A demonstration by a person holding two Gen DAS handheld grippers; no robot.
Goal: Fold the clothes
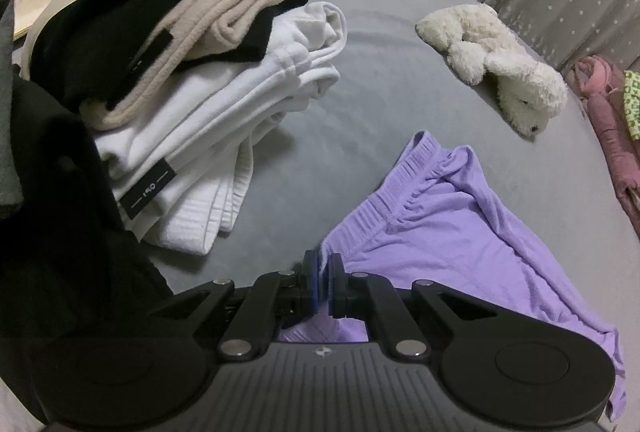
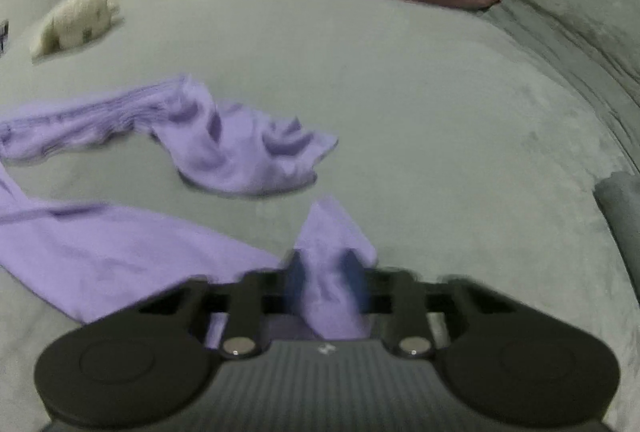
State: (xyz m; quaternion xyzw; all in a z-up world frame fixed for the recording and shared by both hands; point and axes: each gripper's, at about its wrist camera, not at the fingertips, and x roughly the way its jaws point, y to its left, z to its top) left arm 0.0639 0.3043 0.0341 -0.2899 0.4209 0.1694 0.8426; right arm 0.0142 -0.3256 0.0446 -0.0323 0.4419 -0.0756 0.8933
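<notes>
Looking at the purple garment [image 1: 452,232] on the grey bed [image 1: 380,80], we've got it pinched at both ends. Our left gripper [image 1: 323,282] has its jaws drawn together at the near corner, by the waistband end; whether fabric is truly caught there we can't tell, since the cloth passes under the pads. Our right gripper [image 2: 325,282] is clamped on a raised tuft of the same garment [image 2: 120,252] (blurry view, so take that loosely). What matters for the next move: the cloth runs leftward from the right jaws, long axis across us, with the free bunched part [image 2: 240,152] lying farther out on the bed. The folded stack [image 1: 192,72] sits just left of the left gripper, so that hand is nearer.
</notes>
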